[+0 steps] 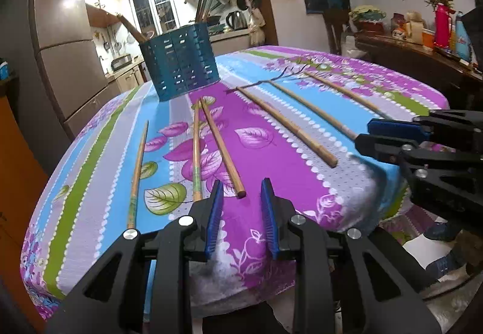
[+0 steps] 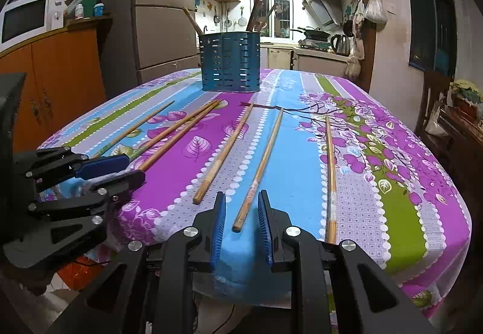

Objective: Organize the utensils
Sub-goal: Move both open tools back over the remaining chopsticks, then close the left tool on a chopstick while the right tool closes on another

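I see the desk [image 2: 392,213], draped in a floral cloth, carrying the blue utensil holder [image 2: 230,62] at its far end. Six chopsticks lie loose between holder and near edge, long axes running roughly away from me. My left hand-held gripper [image 1: 242,192] sits partly open and empty; the near tip of one chopstick [image 1: 222,147] lies just ahead, slightly left of its gap. My right hand-held gripper [image 2: 241,207] is equally part-open, gripping nothing; a chopstick end [image 2: 259,168] already rests between its pads, aligned with the fingers. I judge the right side nearer to a grasp.
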{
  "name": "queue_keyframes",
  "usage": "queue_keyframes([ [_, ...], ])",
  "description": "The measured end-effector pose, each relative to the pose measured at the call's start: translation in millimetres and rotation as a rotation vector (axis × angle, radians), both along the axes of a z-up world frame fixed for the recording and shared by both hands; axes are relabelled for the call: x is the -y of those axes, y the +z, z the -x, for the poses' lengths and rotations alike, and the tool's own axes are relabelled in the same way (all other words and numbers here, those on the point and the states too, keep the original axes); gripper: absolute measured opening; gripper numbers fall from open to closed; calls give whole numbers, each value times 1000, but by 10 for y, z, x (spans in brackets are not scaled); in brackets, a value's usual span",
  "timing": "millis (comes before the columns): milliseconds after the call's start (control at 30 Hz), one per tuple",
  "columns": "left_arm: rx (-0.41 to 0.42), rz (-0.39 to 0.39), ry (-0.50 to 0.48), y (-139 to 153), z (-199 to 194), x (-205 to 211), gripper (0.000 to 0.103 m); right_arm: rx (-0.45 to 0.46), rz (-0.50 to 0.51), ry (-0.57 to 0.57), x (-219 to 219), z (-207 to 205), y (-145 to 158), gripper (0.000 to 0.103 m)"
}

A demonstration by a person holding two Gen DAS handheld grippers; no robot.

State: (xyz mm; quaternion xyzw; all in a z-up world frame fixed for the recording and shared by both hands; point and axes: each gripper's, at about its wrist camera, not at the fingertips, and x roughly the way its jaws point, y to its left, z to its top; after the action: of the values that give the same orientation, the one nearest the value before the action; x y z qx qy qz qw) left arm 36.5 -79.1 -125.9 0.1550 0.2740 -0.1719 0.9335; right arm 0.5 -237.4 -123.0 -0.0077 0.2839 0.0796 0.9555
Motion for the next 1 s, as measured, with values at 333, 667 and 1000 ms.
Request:
queue_keyframes([
  [333,54,-1,6,-55,22,66,16,-4,-67,4,68,-48,-43,34],
  [667,157,34,63,171,240,-223,25,3,-60,14,44,-45,-63,34],
  [1000,110,-65,102,-65,50,-269,25,9,-28,10,-5,-13,-62,34],
])
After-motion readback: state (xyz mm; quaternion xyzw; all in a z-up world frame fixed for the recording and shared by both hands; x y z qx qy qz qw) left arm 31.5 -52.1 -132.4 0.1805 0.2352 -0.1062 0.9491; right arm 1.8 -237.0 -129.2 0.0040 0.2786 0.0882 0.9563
